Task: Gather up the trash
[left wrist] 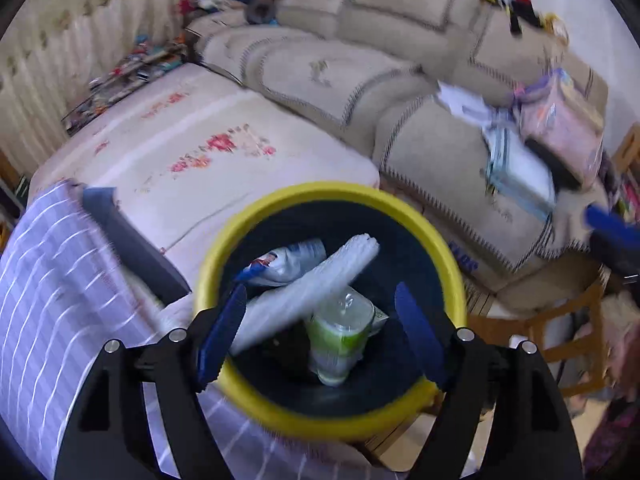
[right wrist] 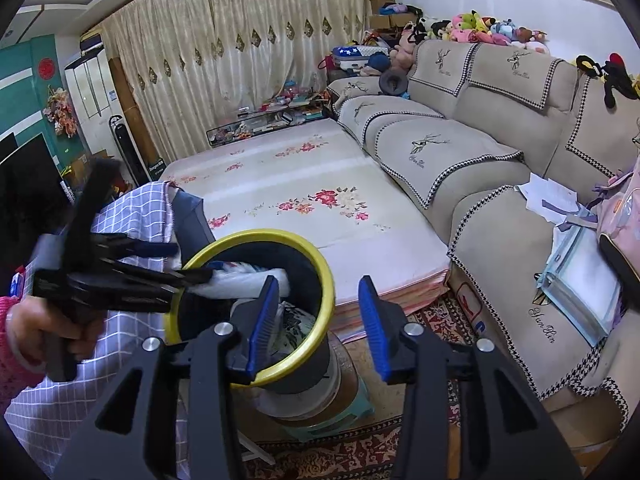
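- Over the bin mouth: left gripper (left wrist: 320,336) hangs above the yellow-rimmed trash bin (left wrist: 436,240), pointing steeply down into it. Jaws spread wide, nothing between the pads.
- Lying in the bin under it: a white ribbed plastic roll (left wrist: 316,280), slanting from near-left up to far-right. Its top end leans near the far rim; it looks clear of both blue pads.
- Also in the bin: a green-and-white bottle (left wrist: 340,340) under the roll's near side, and a white wrapper with red and blue print (left wrist: 288,262) on the far-left side.
- Left wrist view is motion-blurred, so fine detail on the trash is unreadable.
- Right gripper (right wrist: 318,320) sits near and right of the bin, jaws partly apart and empty. Its left pad overlaps the bin's near rim in the picture; contact cannot be told.
- Right wrist view shows the left gripper (right wrist: 192,264) coming in from the left, held by a hand (right wrist: 44,330) in a pink sleeve, its tips at the bin's left rim (right wrist: 256,236) beside the white roll (right wrist: 248,280).
- Bin stands on a round stool (right wrist: 352,380) on patterned carpet, just near the floral mattress (right wrist: 320,184).
- Beige sofa (right wrist: 460,152) runs along the right; a checked purple cloth (right wrist: 136,216) lies left of the bin.
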Demonstrator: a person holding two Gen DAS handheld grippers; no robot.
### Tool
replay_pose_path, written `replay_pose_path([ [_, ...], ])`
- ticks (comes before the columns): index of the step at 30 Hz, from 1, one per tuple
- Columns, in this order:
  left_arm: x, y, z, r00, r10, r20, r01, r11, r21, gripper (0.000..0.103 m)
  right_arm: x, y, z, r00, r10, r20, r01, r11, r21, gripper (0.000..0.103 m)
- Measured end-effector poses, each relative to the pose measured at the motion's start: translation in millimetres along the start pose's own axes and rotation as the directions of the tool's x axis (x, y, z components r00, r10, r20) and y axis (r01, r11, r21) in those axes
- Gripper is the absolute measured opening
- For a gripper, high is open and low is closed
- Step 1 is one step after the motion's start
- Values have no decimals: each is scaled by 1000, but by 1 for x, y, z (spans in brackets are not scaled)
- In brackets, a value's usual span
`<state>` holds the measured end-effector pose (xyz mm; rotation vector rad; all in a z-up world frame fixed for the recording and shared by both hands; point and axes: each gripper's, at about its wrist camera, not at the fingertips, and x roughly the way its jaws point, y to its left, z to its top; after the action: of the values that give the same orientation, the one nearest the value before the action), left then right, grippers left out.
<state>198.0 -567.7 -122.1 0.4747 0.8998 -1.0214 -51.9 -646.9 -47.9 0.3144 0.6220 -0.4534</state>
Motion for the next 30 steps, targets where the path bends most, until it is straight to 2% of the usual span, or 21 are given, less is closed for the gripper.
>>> replay_pose_path([
  [2,-42,10,-17,998,20,61,-17,999,-44,90,-7,13,-5,1000,17,3,-17,999,-32,52],
  [4,-97,22,-46,986,85,142,-70,992,-107,99,-13,30,-11,999,44,4,-44,997,-71,57],
  [6,-147,32,-78,959,191,208,-157,973,-169,98,-19,55,-18,996,87,-9,-88,988,-130,66],
  [8,-200,41,-124,914,315,254,-248,932,-264,98,-24,76,-22,991,133,-10,-133,977,-164,75],
  [9,-217,46,-143,901,347,262,-265,916,-301,98,-29,91,-24,986,169,-11,-168,968,-186,77],
  [11,-256,60,-195,865,438,244,-305,846,-438,98,-39,114,-26,974,226,-2,-221,953,-208,90],
  [13,-282,70,-241,832,517,202,-342,764,-546,98,-51,137,-28,960,280,10,-269,934,-237,93],
  [15,-310,81,-290,794,590,144,-367,655,-660,98,-65,165,-31,944,329,18,-311,908,-280,96],
  [17,-330,86,-324,773,627,93,-386,582,-716,98,-77,185,-33,933,359,23,-334,890,-311,97],
  [19,-351,87,-351,729,682,60,-433,528,-731,98,-89,199,-35,925,378,36,-347,880,-323,97],
  [20,-360,83,-361,699,714,45,-465,502,-729,98,-96,206,-36,921,387,45,-352,877,-326,97],
  [22,-377,79,-378,662,749,35,-493,470,-732,98,-106,213,-39,916,397,58,-358,875,-326,97],
  [23,-385,74,-385,651,758,44,-493,466,-735,98,-111,216,-41,916,396,66,-355,876,-325,97],
  [25,-397,68,-393,639,766,62,-491,469,-735,98,-120,220,-46,921,378,89,-331,884,-329,97],
  [27,-406,62,-401,640,764,81,-482,481,-732,98,-126,222,-52,927,362,98,-313,891,-330,97],
  [30,-408,58,-403,656,747,104,-456,503,-734,98,-131,225,-60,937,336,94,-288,897,-334,97],
])
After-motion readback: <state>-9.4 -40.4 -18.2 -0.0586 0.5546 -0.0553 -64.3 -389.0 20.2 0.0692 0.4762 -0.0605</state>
